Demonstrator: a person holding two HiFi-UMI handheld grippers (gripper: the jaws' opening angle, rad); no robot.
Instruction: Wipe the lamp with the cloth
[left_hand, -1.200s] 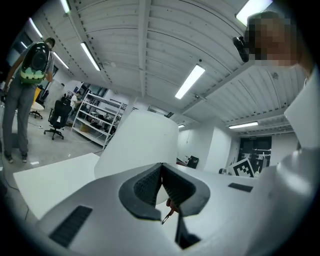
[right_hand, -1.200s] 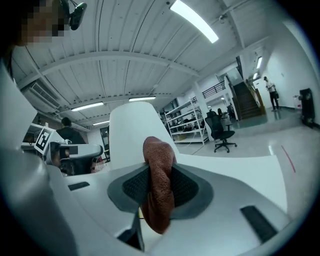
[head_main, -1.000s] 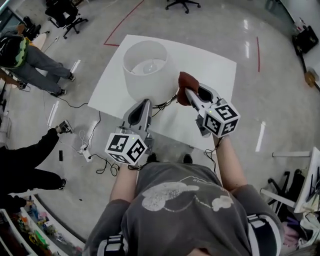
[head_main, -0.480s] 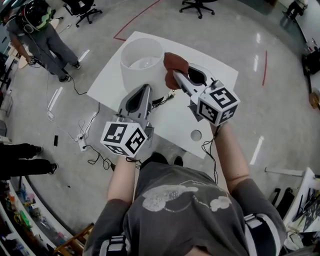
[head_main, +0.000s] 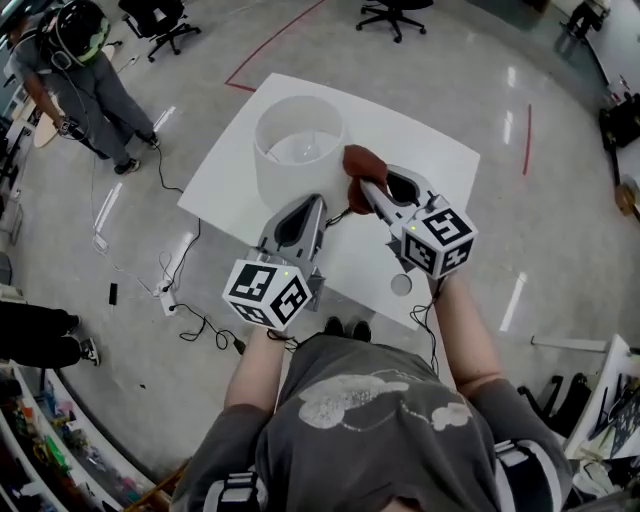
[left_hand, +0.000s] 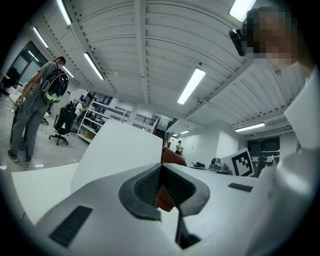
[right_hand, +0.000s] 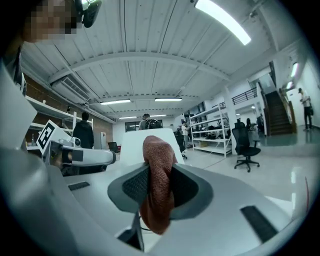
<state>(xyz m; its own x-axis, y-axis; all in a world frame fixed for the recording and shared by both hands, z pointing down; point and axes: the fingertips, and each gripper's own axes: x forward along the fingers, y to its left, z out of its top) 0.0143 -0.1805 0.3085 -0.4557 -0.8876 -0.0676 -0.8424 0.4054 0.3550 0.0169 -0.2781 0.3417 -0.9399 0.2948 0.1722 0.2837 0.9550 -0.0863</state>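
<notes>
At a white worktop (head_main: 432, 150), a person's right gripper (head_main: 367, 187) clamps a rust-brown cloth (head_main: 360, 163) just beside the shade of the white lamp (head_main: 297, 150) standing there. The left gripper (head_main: 317, 201), jaws pressed together on nothing, hovers near the lamp's base.

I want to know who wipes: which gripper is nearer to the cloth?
Right. The right gripper clamps the cloth; the left gripper is apart, to the cloth's left, near the lamp.
</notes>
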